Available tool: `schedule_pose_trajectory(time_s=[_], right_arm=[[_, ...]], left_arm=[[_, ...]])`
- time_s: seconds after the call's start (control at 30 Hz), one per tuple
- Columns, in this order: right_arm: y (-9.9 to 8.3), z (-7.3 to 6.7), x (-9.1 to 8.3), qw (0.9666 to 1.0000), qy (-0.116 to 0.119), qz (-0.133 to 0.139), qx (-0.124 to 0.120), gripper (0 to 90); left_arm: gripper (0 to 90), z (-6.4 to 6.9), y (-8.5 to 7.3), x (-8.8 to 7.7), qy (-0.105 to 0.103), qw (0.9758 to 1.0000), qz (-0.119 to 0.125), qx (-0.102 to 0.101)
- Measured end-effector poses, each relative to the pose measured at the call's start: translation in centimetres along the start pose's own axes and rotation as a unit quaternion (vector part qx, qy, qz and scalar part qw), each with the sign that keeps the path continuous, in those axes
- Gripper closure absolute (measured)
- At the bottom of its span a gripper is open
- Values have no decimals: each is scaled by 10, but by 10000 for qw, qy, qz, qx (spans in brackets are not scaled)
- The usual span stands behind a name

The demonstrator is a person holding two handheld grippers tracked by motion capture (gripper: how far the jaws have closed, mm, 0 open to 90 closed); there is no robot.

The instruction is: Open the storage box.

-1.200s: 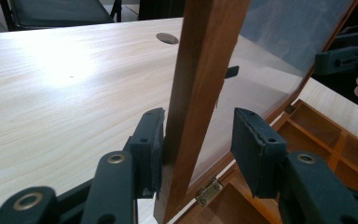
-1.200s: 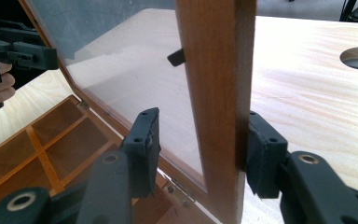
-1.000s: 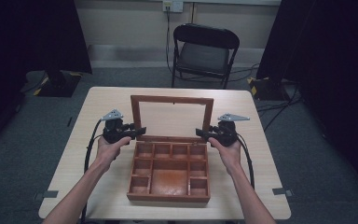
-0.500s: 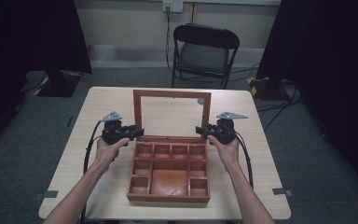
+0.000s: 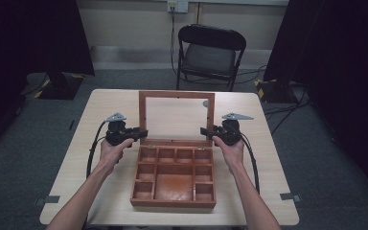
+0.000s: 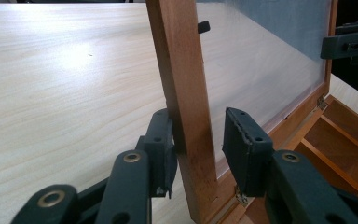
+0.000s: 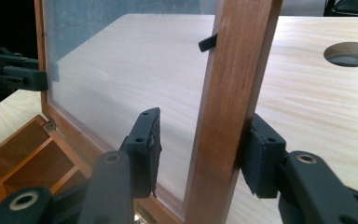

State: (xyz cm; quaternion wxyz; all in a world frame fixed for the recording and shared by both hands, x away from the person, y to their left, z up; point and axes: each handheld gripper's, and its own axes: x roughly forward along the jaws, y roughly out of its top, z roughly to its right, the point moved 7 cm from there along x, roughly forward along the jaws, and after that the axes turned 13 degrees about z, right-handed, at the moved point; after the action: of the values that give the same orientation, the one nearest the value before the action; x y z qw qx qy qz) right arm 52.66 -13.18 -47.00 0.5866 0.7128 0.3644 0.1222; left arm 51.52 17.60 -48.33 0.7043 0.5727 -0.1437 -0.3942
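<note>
The glass lid (image 5: 176, 94) stands nearly upright, hinged to the back of the wooden compartment box (image 5: 173, 201). My left gripper (image 6: 198, 116) straddles the lid's left rail, its jaws just closing but not yet clamped. My right gripper (image 7: 205, 119) straddles the lid's right rail, equally loose.

A pale wooden table (image 5: 100, 103) carries an open compartmented box (image 5: 173, 178).

Box (image 5: 173, 179): reddish varnished wood; lid (image 6: 182, 93) frame same, clear smooth pane. Desk (image 6: 51, 84): pale matt wood-grain laminate. Jaws matt black plastic.
</note>
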Motion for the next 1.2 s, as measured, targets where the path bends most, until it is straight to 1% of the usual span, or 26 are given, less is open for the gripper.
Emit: schedule_pose_trajectory(time_s=[0.07,0.23,0.33,0.43,0.5,0.63,0.73,0.77,0.83,1.0,1.1,1.2], right_arm=[[0,0,1,10000,-10,26,3,521],[-1,1,5,10000,-27,47,35,503],[-2,2,7,9999,-47,65,69,493],[-3,2,10,9999,-47,52,88,481],[-4,3,11,9999,-56,30,84,469],[-7,3,14,9999,-107,-15,62,432],[-11,3,18,9999,-121,-84,44,393],[-12,3,19,9998,-134,-110,36,383],[-13,3,21,9998,-141,-140,55,368],[-13,5,27,9995,-149,-264,94,339],[-13,5,29,9995,-163,-267,88,329],[-16,5,31,9993,-196,-311,107,307]], left_arm=[[630,0,0,1,15,10000,9,-25],[627,-2,-2,1,33,10000,-35,-14],[625,-3,-2,1,35,10000,-24,-76],[620,-4,-2,1,39,10000,-58,-62],[615,-5,-3,2,46,9999,-81,-46],[589,-5,-5,4,26,9999,-105,-92],[560,-6,-7,5,85,9997,-233,-53],[557,-6,-8,5,67,9996,-262,-60],[551,-7,-9,6,59,9996,-264,-117],[527,-9,-11,6,81,9994,-312,-126],[512,-10,-11,5,60,9994,-287,-187],[473,-11,-13,6,77,9992,-321,-245]])
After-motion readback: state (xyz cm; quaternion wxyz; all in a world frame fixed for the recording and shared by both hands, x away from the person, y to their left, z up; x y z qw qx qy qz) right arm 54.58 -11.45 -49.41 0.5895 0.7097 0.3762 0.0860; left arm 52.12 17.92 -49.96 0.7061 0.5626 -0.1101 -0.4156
